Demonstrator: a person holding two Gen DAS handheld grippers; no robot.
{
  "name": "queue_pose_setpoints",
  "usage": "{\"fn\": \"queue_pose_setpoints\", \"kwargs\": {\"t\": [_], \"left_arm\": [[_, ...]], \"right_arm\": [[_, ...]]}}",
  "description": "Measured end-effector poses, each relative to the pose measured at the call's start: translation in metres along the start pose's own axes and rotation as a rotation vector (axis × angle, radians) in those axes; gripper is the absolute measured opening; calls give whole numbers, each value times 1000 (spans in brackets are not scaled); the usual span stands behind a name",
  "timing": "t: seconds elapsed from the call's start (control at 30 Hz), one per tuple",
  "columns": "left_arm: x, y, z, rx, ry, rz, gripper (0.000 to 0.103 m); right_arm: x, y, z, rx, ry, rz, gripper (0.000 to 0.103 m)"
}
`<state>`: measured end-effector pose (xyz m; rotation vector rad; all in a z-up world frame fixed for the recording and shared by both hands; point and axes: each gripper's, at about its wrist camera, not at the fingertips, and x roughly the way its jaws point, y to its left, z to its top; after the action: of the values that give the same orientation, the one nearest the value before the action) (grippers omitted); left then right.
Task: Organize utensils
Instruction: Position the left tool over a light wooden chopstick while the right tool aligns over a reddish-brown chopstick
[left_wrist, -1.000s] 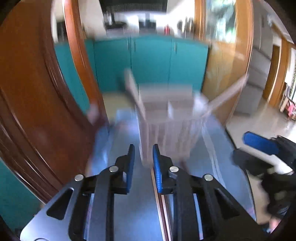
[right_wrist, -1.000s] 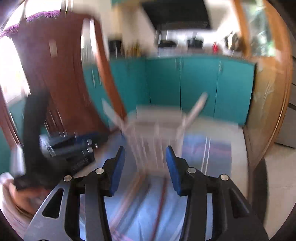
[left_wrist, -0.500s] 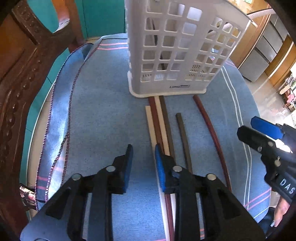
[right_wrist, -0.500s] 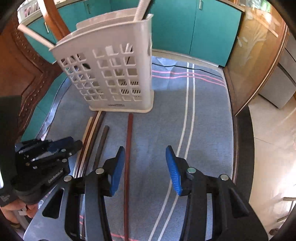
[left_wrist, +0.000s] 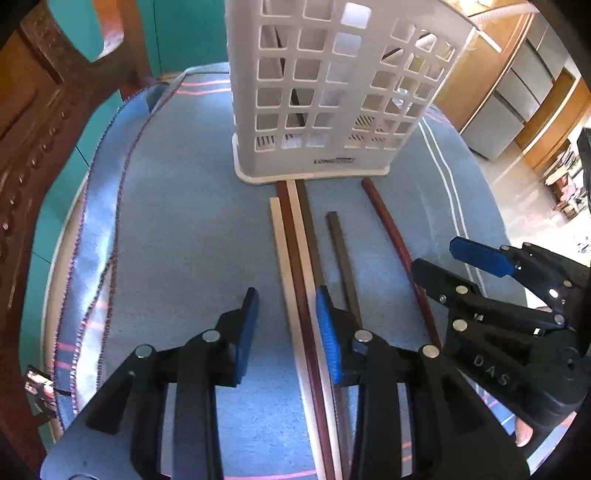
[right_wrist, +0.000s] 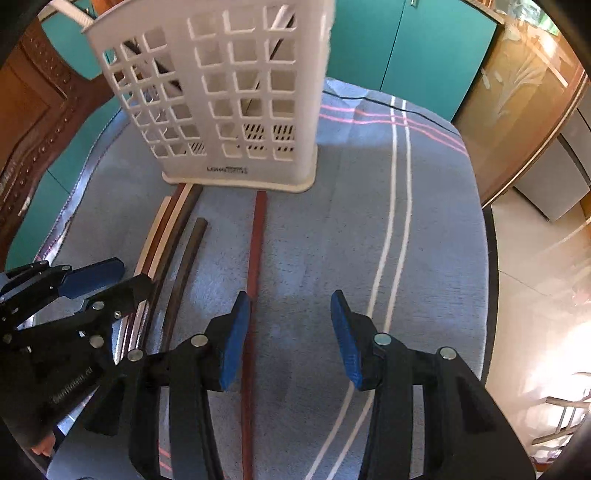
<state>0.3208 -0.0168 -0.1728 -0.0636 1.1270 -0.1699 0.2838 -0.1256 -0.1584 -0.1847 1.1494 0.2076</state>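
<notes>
A white lattice utensil basket (left_wrist: 325, 96) stands upright on the blue cloth, also in the right wrist view (right_wrist: 229, 92); some sticks stand inside it. Several long chopsticks lie in front of it: a cream one (left_wrist: 282, 258), a red-brown one (left_wrist: 295, 266), a dark one (left_wrist: 341, 254) and a separate red-brown one (left_wrist: 395, 251), seen again in the right wrist view (right_wrist: 255, 258). My left gripper (left_wrist: 286, 328) is open low over the cream and red-brown sticks. My right gripper (right_wrist: 288, 332) is open, its left finger beside the separate red-brown stick.
The blue striped cloth (right_wrist: 424, 229) covers a round table. A carved wooden chair (left_wrist: 40, 110) stands at the left. Teal cabinets (right_wrist: 399, 48) lie behind, and the floor drops off at the right (right_wrist: 535, 295).
Both grippers swung down from a blurred level view to the table, then moved closer over the chopsticks. My left gripper's jaws have opened wider.
</notes>
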Motion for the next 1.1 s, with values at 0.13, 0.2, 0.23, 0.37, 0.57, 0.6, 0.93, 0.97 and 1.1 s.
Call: {"fn": "queue_pose_setpoints", "kwargs": {"t": [0.13, 0.2, 0.23, 0.37, 0.57, 0.6, 0.93, 0.97, 1.1], "left_arm": [[-3, 1, -5, -12, 11, -35, 17], [-4, 3, -4, -21, 11, -36, 17], [-4, 6, -3, -29, 12, -36, 14], [-8, 23, -4, -54, 10, -3, 8], [-11, 30, -2, -49, -1, 0, 8], [-11, 28, -3, -39, 0, 3, 8], [-8, 19, -8, 16, 1, -8, 26], [-4, 13, -7, 17, 4, -6, 26], [0, 4, -5, 40, -3, 28, 23]], "right_arm": [[2, 2, -1, -4, 3, 1, 45], [2, 3, -1, -4, 2, 2, 46], [2, 3, -1, -3, 2, 1, 46], [3, 0, -2, 3, 2, 3, 46], [12, 5, 0, -8, 10, -19, 46], [13, 6, 0, -7, -2, -21, 46], [8, 3, 4, 39, -30, 7, 6], [8, -3, 5, 50, -30, 6, 6], [8, -14, 5, 84, -18, -1, 6]]}}
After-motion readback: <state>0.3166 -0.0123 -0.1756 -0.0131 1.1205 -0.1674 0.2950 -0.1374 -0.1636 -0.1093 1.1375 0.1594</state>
